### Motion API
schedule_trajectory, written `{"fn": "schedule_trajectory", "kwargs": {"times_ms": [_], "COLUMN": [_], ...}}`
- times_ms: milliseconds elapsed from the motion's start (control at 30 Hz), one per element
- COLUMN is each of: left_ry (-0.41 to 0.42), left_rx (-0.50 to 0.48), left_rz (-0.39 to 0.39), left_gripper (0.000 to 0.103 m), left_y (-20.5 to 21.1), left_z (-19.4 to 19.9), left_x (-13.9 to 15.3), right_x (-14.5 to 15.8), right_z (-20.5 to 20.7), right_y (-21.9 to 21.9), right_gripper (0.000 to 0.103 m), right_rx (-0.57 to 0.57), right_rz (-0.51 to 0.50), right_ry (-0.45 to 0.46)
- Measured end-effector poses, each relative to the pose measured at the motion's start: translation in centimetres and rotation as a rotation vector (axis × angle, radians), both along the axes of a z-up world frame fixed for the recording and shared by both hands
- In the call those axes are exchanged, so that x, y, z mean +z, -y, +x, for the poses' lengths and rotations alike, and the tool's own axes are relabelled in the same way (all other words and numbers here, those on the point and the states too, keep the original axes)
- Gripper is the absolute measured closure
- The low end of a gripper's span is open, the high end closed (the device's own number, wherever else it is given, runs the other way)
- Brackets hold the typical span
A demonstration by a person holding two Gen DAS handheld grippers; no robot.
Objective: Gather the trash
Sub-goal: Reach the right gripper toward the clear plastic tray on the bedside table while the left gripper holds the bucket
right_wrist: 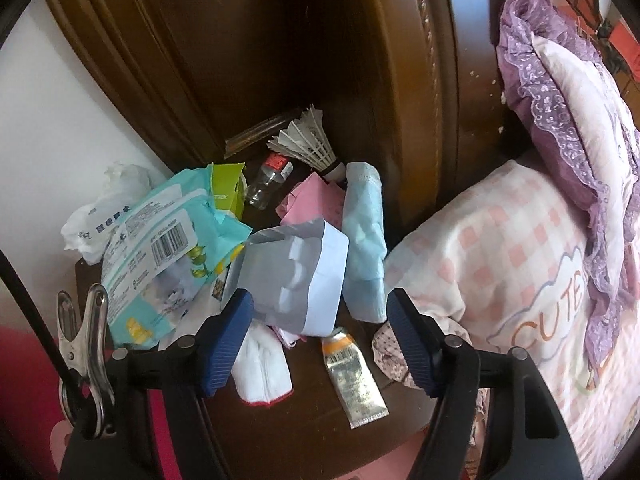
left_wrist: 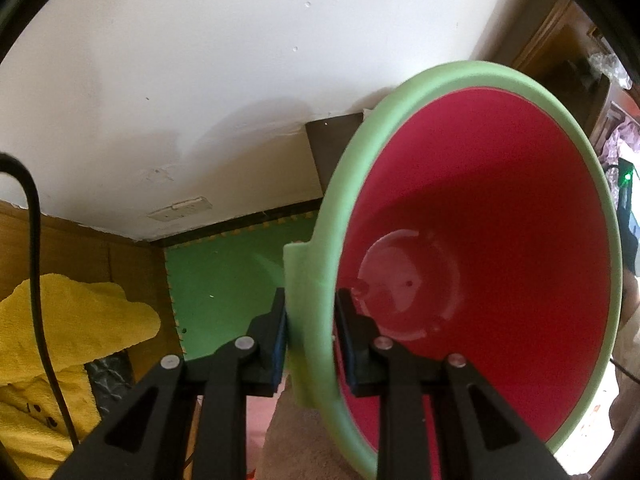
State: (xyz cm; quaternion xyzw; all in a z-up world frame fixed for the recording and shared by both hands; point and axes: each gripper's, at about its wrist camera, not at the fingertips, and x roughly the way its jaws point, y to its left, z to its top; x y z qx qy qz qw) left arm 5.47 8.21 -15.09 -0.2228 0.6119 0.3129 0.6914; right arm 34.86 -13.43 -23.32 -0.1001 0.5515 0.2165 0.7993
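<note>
The trash lies heaped on a dark wooden nightstand [right_wrist: 304,432], pushed up against the carved headboard [right_wrist: 280,40]. Nearest the front edge sits a squeezed metal tube [right_wrist: 354,380] with an orange shoulder, and just beside it to the left a folded white pad [right_wrist: 262,364] with a red trim. Behind those a grey and white torn pouch [right_wrist: 296,276] sags open, touching a pale blue crumpled wrapper [right_wrist: 366,240] on its right. Toward the left edge a turquoise wipes packet [right_wrist: 160,248] with a barcode lies tilted, with white crumpled tissue [right_wrist: 108,208] behind it at the wall. Farther back are a lime green carton [right_wrist: 228,188], pink paper [right_wrist: 316,200], a small clear plastic bottle [right_wrist: 268,182] on its side and a white feather shuttlecock [right_wrist: 308,142] near the back corner.

The right gripper [right_wrist: 320,348] hangs over the front of the pile, its blue-padded jaws standing wide apart with nothing pressed between them. A steel clip [right_wrist: 86,352] is fixed on its left arm. Right of the nightstand lies a pink checked pillow [right_wrist: 500,256] with a purple frilled cushion [right_wrist: 568,92] above it.

The left gripper [left_wrist: 310,344] is clamped on the green rim of a red-lined bin [left_wrist: 480,240], one finger outside, one inside; the bin's inside looks bare. A yellow towel [left_wrist: 60,340] lies to the left, green foam floor mat [left_wrist: 232,280] beyond.
</note>
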Motion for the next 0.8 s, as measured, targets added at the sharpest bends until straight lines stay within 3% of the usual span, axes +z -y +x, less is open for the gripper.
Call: {"fn": "schedule_trajectory", "kwargs": {"times_ms": [133, 333, 633, 800], "left_ry": [-0.003, -0.008, -0.008, -0.008], "left_rx": [0.004, -0.001, 0.003, 0.003], "left_rz": [0.002, 0.007, 0.004, 0.004], "left_gripper": [0.079, 0.079, 0.079, 0.079], "left_y": [0.1, 0.2, 0.1, 0.1], "left_z": [0.1, 0.0, -0.1, -0.1], "left_x": [0.0, 0.2, 0.1, 0.1], "right_x": [-0.9, -2.2, -2.1, -1.3], "right_z": [0.4, 0.9, 0.7, 0.4], "right_y": [-0.4, -1.0, -0.9, 0.2], "right_gripper": [0.033, 0.055, 0.094, 0.097], "right_rx": [-0.008, -0.02, -0.024, -0.031], "right_rz": [-0.008, 0.013, 0.024, 0.044], "right_ry": [-0.017, -0.056, -0.021, 0.002]}}
